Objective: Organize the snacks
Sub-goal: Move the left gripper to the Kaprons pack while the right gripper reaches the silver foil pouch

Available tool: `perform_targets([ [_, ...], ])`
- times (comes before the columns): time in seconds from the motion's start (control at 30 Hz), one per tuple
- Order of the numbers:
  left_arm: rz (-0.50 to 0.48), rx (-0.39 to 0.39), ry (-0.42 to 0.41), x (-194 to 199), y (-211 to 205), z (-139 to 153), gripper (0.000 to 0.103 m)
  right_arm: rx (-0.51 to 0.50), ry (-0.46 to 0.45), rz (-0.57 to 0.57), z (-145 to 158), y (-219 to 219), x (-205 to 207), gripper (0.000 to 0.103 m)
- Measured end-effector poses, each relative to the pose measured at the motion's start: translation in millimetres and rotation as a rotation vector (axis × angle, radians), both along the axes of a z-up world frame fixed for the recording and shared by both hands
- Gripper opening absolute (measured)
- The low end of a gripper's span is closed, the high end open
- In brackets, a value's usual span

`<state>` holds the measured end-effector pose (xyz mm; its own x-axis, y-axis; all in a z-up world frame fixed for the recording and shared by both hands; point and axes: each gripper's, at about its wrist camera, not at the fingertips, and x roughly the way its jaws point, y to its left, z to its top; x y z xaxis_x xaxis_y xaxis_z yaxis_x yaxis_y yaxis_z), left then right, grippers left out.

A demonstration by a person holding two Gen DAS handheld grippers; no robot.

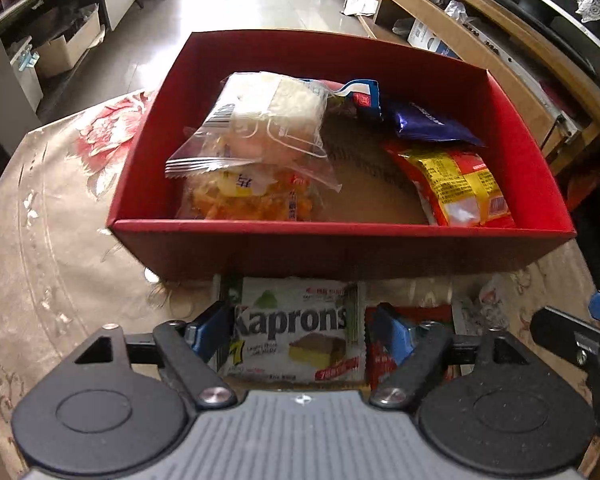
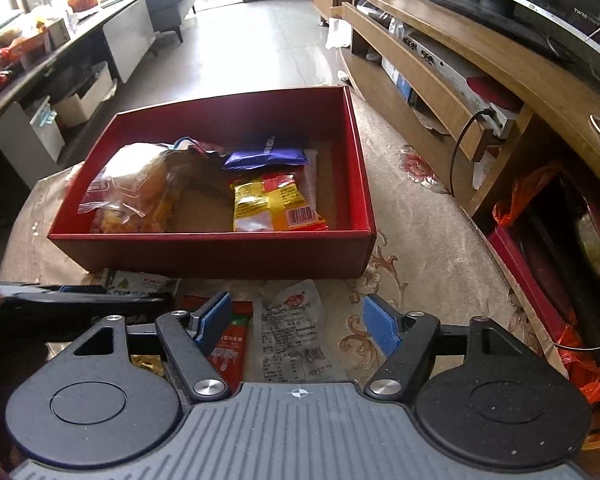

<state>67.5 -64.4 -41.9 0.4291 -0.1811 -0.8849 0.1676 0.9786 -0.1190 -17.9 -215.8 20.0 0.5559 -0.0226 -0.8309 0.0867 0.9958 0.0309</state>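
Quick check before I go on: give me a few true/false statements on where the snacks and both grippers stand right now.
1. The red box already holds several snack packets. True.
2. The Kaprons packet lies inside the box. False: it lies on the tablecloth in front of the box, between the open fingers of the left gripper.
3. The right gripper is shut on a packet. False: it is open above a clear printed packet.
4. The blue packet is in the box. True.
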Motion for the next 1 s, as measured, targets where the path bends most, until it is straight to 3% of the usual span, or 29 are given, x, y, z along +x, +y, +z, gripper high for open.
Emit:
perform_targets([
  [0.1, -0.001, 0.033, -0.008, -1, -2, -3, 0.077, -0.006, 0.008, 0.012, -2, 2, 2, 0.078],
  [0.2, -0.003, 0.078, -0.01, -6, 0, -4, 0.062, -0.01, 0.018, 0.013, -4, 0, 3, 0.078],
  [0.5, -0.011, 0.035, 0.026, -29, 27, 4, 0.056, -0.024, 0.055, -0.001, -11, -11, 5, 0.07],
  [0.63, -0.012, -0.021, 0.078, -29, 37, 1, 0.071, -0.023, 0.069, -0.011, -14, -15, 4, 0.07],
  [0.83, 0.017, -0.024, 0.068, -26, 36, 1, 0.086, -0.019, 0.076, -0.017, -16, -19, 5, 0.073],
  [1.0, 0.031, 0.026, 0.061, -24, 26, -11, 0.087, -0.021, 0.075, -0.018, -16, -19, 6, 0.073],
])
